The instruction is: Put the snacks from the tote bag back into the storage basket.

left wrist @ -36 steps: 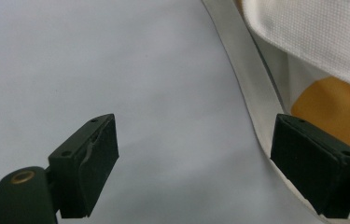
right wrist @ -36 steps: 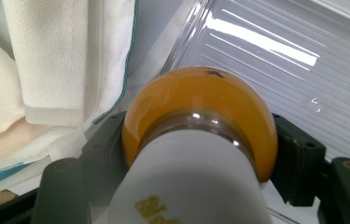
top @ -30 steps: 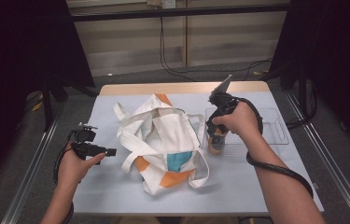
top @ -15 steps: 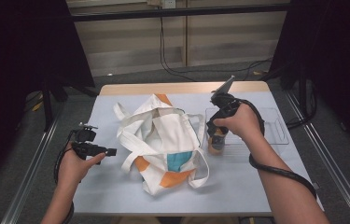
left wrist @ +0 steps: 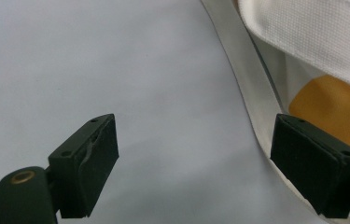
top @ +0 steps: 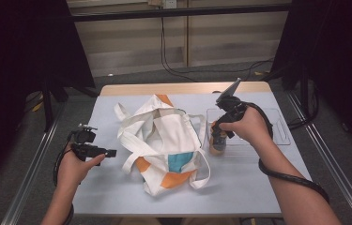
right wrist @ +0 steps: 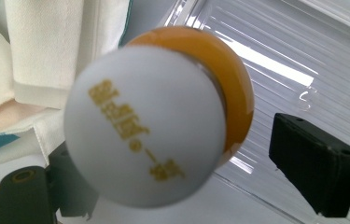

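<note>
right gripper (right wrist: 200,172): jaws just opened wide around bottle (right wrist: 163,116) | bottle base hidden | left gripper (left wrist: 210,172): jaws open, empty

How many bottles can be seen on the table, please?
1. One orange bottle with a white cap stands in the clear tray, right of the canvas bag, between the open jaws of the right gripper. The bag may hide others.

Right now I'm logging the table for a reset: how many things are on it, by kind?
Cloth tote bag: 1
Orange bottle with white cap: 1
Clear plastic tray: 1
Total: 3
</note>
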Tool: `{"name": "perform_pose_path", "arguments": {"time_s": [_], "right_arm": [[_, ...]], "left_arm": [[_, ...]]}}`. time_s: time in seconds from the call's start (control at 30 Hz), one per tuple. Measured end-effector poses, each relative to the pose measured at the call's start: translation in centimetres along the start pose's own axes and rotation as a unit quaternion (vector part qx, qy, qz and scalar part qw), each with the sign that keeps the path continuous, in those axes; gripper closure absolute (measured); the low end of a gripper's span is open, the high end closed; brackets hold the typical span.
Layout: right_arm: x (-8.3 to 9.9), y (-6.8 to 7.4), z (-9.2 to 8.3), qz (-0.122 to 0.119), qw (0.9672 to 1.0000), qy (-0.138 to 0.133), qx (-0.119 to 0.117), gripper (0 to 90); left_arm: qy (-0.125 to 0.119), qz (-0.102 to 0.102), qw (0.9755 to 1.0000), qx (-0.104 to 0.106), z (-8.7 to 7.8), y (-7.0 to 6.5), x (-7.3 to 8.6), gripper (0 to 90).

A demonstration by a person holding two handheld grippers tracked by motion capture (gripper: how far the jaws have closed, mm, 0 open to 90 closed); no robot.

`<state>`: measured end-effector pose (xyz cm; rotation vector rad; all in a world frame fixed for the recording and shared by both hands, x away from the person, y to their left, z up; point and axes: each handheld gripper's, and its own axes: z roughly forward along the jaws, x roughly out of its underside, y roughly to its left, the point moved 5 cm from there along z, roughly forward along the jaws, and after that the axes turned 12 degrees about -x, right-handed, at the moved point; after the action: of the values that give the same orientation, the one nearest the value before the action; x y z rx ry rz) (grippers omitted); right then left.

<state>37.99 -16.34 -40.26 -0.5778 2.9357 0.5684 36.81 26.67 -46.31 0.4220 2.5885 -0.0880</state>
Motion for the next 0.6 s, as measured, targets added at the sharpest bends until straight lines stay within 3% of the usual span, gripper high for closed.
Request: {"name": "perform_pose_path", "arguments": {"time_s": [0.2, 0.6], "right_arm": [[0.7, 0.0, -0.5, -0.006, 1.0, -0.003, 0.0, 13.6], [1.9, -0.5, -0.6, -0.013, 0.9999, 0.002, -0.004, 13.1]], "left_arm": [[-0.002, -0.006, 1.0, -0.003, 0.2, -0.1, -0.1, 14.9], [0.006, 0.002, 1.0, 0.001, 0.4, -0.3, -0.1, 14.8]]}}
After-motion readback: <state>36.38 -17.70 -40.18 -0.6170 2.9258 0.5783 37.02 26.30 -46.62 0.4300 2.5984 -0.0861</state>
